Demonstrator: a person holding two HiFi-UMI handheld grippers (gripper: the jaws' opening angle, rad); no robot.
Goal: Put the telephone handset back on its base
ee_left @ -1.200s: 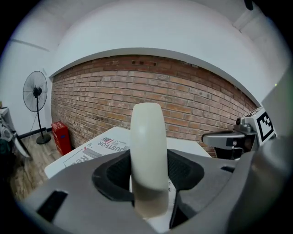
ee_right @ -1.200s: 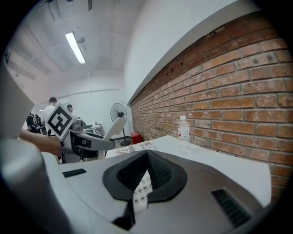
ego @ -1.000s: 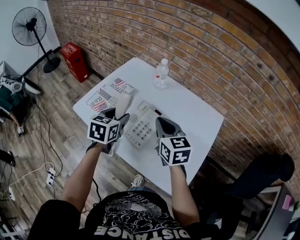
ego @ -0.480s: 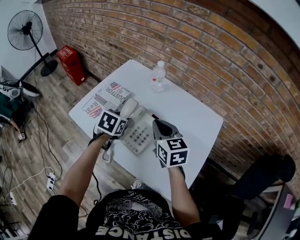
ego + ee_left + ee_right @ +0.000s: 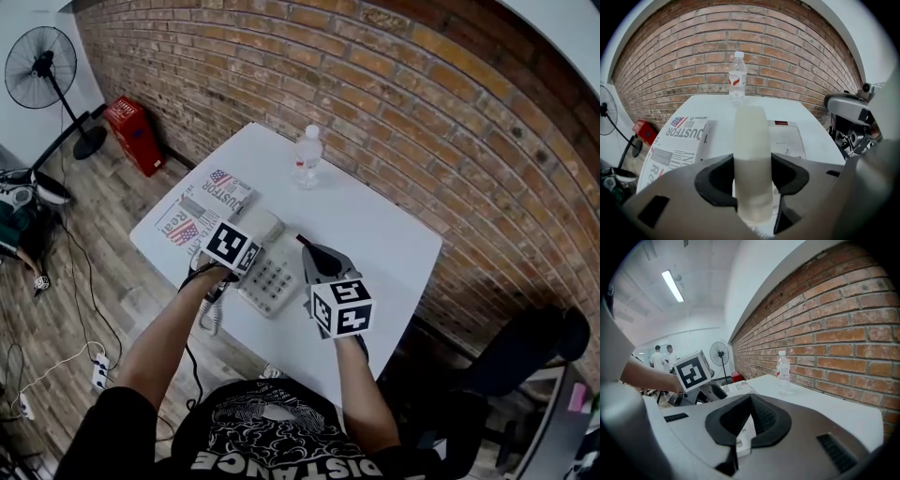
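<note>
Now: left tool [image 5: 753,164] clenched on cream plastic telephone handset [image 5: 751,136], jutting ahead beyond its tips, low over pale grey keypad base [image 5: 272,277] on white tabletop [image 5: 375,225]. Right tool [image 5: 750,397] closed, empty, alongside.

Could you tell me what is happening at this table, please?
A person works two handheld grippers. The left gripper has its jaws clamped on the handset, holding it over the base on the white table; it is not yet released. The right gripper, jaws shut and empty, hovers beside the base.
</note>
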